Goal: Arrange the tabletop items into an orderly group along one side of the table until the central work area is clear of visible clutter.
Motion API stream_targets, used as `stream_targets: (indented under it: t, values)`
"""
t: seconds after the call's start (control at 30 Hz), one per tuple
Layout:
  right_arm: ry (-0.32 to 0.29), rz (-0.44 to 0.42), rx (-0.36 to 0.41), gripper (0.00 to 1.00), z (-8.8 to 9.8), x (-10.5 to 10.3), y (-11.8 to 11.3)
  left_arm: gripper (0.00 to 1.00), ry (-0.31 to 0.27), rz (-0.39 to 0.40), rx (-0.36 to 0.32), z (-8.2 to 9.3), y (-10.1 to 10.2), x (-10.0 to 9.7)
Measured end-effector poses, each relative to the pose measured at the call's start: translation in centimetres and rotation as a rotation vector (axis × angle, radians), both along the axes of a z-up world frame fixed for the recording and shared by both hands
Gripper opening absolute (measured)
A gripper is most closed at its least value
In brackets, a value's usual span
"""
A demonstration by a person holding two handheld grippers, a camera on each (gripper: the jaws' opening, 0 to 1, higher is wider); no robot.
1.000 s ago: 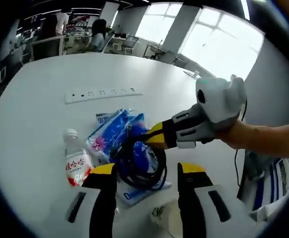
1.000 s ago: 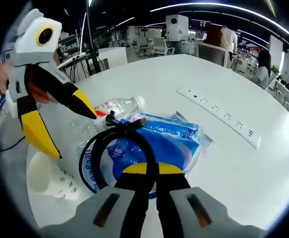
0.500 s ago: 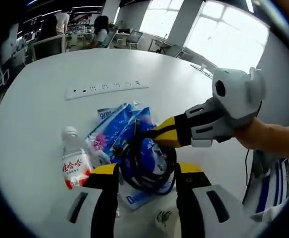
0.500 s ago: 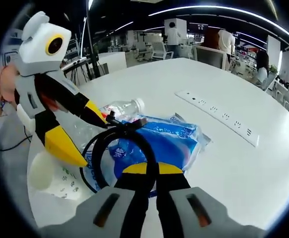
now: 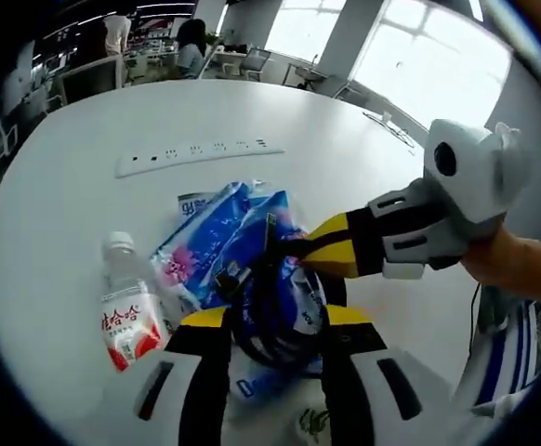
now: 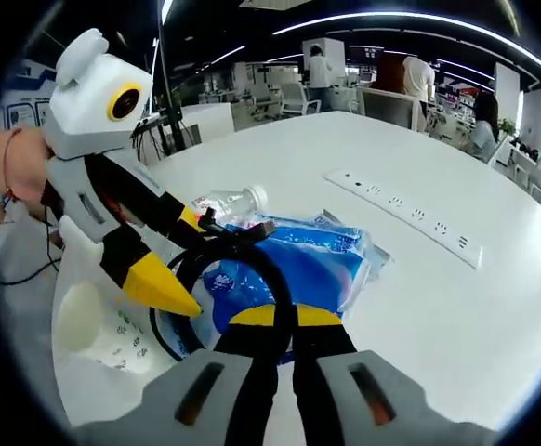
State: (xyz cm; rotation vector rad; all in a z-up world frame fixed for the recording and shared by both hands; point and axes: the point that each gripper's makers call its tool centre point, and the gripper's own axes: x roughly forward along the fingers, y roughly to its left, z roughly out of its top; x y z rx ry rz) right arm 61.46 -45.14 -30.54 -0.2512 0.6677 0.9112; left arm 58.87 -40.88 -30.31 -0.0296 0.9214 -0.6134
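Black cable (image 6: 217,269), coiled, pinched between the clenched yellow tips of the right gripper (image 6: 284,321) at lower centre of the right gripper view. Same coil at lower centre of the left gripper view, cable (image 5: 275,316) hanging between the spread-apart jaws of the left gripper (image 5: 270,321), touching neither as far as can be told. Right gripper (image 5: 331,249) reaching in from the right there, tips closed on the loop. Left gripper (image 6: 159,269) entering from the left of the right gripper view, jaws parted around the coil's edge. Just under the cable, a blue packet (image 5: 219,242) flat on the white table (image 5: 66,186). Paper cup (image 6: 94,325) lower left, on its side. Bottle (image 5: 122,311) lying at left beside the packet. Further back, upper centre, a white power strip (image 5: 196,153). Beyond the table, office desks and people.
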Motion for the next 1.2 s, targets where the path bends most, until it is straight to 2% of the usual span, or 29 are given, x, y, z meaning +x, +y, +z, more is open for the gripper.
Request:
stream_targets:
  t: [0.17, 0.37, 0.57, 0.93, 1.2]
  values:
    - [0.004, -0.006, -0.001, 0.01, -0.1, 0.0, -0.1, 0.22, -0.006, 0.013, 0.013, -0.3, 0.4, 0.4]
    - [0.010, -0.021, -0.002, 0.01, 0.0, -0.2, -0.5, 0.19, 0.013, 0.025, -0.014, -0.3, 0.1, 0.3]
    - [0.014, -0.044, 0.012, 0.01, 0.6, -0.3, -1.1, 0.16, 0.004, 0.012, -0.027, 0.4, -0.4, 0.2]
    - [0.005, -0.065, 0.025, 0.01, 2.3, -1.2, -2.1, 0.14, -0.015, -0.004, -0.042, 2.2, -1.4, -0.3]
    - [-0.007, -0.086, 0.033, 0.01, 3.8, -2.0, -3.8, 0.13, -0.026, -0.023, -0.053, 3.8, -3.1, -1.1]
